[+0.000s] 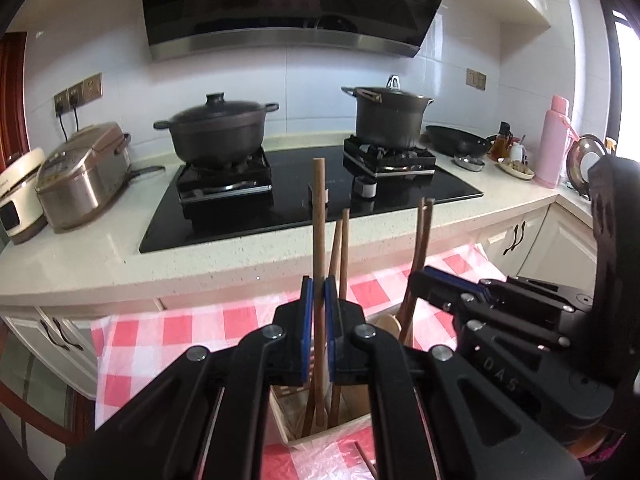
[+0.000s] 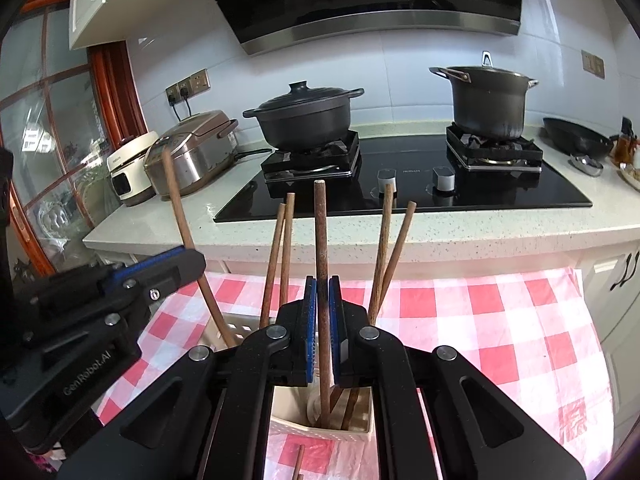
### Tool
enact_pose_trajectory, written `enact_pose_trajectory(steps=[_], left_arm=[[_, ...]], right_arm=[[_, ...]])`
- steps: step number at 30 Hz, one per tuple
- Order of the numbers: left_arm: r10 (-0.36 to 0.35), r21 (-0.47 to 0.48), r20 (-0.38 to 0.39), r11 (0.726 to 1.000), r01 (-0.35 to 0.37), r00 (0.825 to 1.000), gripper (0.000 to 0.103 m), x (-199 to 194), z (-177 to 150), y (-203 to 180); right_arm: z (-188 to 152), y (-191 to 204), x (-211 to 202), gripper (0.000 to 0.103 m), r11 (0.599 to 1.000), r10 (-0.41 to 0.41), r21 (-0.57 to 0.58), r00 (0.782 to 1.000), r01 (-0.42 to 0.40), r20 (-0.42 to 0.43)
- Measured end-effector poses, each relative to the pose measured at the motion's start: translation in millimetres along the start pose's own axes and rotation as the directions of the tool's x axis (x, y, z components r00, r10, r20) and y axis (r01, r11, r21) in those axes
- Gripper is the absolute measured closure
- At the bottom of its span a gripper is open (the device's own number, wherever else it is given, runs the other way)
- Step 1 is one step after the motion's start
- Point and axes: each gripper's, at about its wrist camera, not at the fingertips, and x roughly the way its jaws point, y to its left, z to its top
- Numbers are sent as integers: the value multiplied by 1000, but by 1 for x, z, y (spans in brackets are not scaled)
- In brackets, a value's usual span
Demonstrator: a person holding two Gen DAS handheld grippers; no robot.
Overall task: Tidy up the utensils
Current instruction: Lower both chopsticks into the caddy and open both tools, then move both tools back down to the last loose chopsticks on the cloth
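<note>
Left gripper [image 1: 319, 312] clamped on one round brown wooden utensil handle [image 1: 319, 216], right gripper [image 2: 323, 312] on another [image 2: 321, 232], both lowered upright into the cream perforated plastic holder [image 2: 320, 426] for storage.

Just beyond the black left claw [image 1: 319, 292] with blue pads [image 1: 306, 300]: brown wooden sticks [image 1: 319, 208], a cream basket [image 2: 316, 426], red-and-white checked cloth [image 2: 480, 320]; farther off, black pots [image 1: 216, 128].
</note>
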Motion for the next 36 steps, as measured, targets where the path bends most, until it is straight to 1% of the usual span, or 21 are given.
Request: enact_pose_trajectory(steps=[1, 2, 4, 7, 10, 12, 14, 15, 17, 19, 23, 26, 31, 36], left_arm=[[5, -12, 2, 1000, -5, 1000, 92, 0, -1, 2], [6, -24, 4, 1000, -6, 1000, 81, -1, -2, 4], [13, -41, 20, 999, -12, 1000, 69, -5, -3, 8], [24, -50, 36, 999, -22, 999, 68, -14, -4, 13], [32, -63, 44, 998, -29, 999, 66, -24, -8, 17], [40, -69, 52, 997, -36, 998, 61, -32, -14, 19], [56, -75, 64, 996, -51, 996, 47, -42, -20, 20], [66, -80, 73, 995, -60, 995, 43, -47, -25, 20], [95, -94, 96, 992, -86, 991, 25, -60, -36, 21], [113, -102, 113, 990, -102, 987, 19, -70, -47, 20], [140, -95, 119, 987, -129, 983, 11, -84, -73, 15], [172, -79, 119, 983, -163, 978, 7, -92, -99, 11], [206, -93, 116, 976, -196, 972, 5, -98, -140, 9], [217, -137, 69, 969, -206, 974, 5, -97, -175, 15]], right_arm=[[0, -1, 0, 89, 1000, -5, 4, 1000, 5, 0], [0, -3, -1, 88, 1000, -7, 7, 1000, 7, 2], [0, -7, -5, 86, 1000, -9, 13, 1000, 9, 8], [1, -12, -14, 76, 1000, -8, 24, 1000, 8, 23], [-1, -14, -24, 75, 1000, -4, 29, 999, 3, 33], [-4, -14, -33, 74, 1000, -7, 27, 999, 5, 42], [-8, -15, -41, 66, 1000, -2, 31, 999, 1, 49], [-12, -16, -46, 65, 999, -1, 34, 999, -1, 54], [-19, -16, -53, 64, 999, -2, 35, 998, 0, 58], [-26, -16, -60, 64, 999, -2, 34, 998, 0, 58], [-50, -15, -69, 64, 999, -6, 34, 999, 4, 47], [-71, -13, -69, 64, 999, -17, 27, 999, 17, 28], [-102, -6, -69, 64, 1000, -27, 16, 1000, 27, 4], [-136, 9, -67, 64, 999, -43, -21, 999, 43, -23]])
